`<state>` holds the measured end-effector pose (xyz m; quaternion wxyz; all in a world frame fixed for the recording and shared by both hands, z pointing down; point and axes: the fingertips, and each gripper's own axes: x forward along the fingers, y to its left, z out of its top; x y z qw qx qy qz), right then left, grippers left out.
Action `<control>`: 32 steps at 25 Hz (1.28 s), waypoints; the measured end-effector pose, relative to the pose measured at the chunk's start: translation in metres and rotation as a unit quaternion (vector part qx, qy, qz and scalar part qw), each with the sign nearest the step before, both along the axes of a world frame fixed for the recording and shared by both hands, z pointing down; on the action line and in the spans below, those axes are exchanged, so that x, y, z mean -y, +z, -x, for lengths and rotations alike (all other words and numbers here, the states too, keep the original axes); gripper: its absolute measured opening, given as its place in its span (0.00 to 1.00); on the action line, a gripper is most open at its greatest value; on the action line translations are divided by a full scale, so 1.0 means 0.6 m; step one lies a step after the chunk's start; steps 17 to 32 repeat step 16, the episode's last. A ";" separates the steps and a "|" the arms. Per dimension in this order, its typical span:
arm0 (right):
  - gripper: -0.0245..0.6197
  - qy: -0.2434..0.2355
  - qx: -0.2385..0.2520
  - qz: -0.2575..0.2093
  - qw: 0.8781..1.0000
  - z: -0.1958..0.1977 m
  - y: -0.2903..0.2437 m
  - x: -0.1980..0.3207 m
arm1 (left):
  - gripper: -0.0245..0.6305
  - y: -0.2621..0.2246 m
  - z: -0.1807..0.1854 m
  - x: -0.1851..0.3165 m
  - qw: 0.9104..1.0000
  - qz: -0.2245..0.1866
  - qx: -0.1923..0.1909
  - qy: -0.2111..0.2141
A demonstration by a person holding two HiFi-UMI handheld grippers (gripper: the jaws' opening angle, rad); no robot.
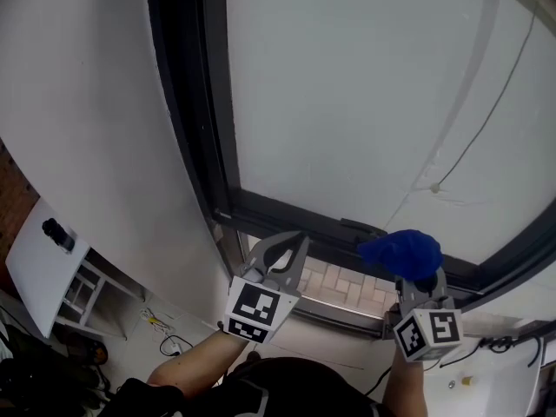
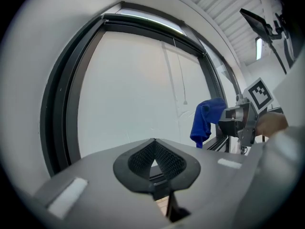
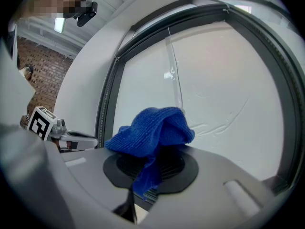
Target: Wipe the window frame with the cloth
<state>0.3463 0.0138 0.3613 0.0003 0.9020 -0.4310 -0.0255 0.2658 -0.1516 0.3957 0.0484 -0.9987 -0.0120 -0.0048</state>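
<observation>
The dark window frame (image 1: 187,102) runs up the left and along the bottom rail (image 1: 295,220) of the large pane. A blue cloth (image 1: 401,252) is bunched in my right gripper (image 1: 417,276), which is shut on it just in front of the bottom rail. In the right gripper view the cloth (image 3: 152,130) piles over the jaws of the right gripper (image 3: 151,161). My left gripper (image 1: 282,248) is shut with nothing in it, near the frame's lower left corner. In the left gripper view, its tips (image 2: 153,142) meet and the cloth (image 2: 205,120) hangs to the right.
A white wall (image 1: 87,102) lies left of the frame. A thin pull cord (image 1: 434,188) hangs against the pane. Pale bricks (image 1: 347,287) show under the bottom rail. A white panel (image 1: 43,263) and floor cables (image 1: 161,328) lie low at left.
</observation>
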 end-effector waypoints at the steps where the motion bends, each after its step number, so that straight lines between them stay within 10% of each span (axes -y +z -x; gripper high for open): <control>1: 0.14 0.001 -0.001 -0.001 1.000 0.000 0.000 0.000 | 0.03 0.001 0.001 0.004 1.000 0.002 0.001 -0.003; 32: 0.14 0.007 -0.004 -0.001 1.000 -0.001 0.020 0.000 | 0.03 0.002 -0.007 -0.001 1.000 0.012 0.004 -0.010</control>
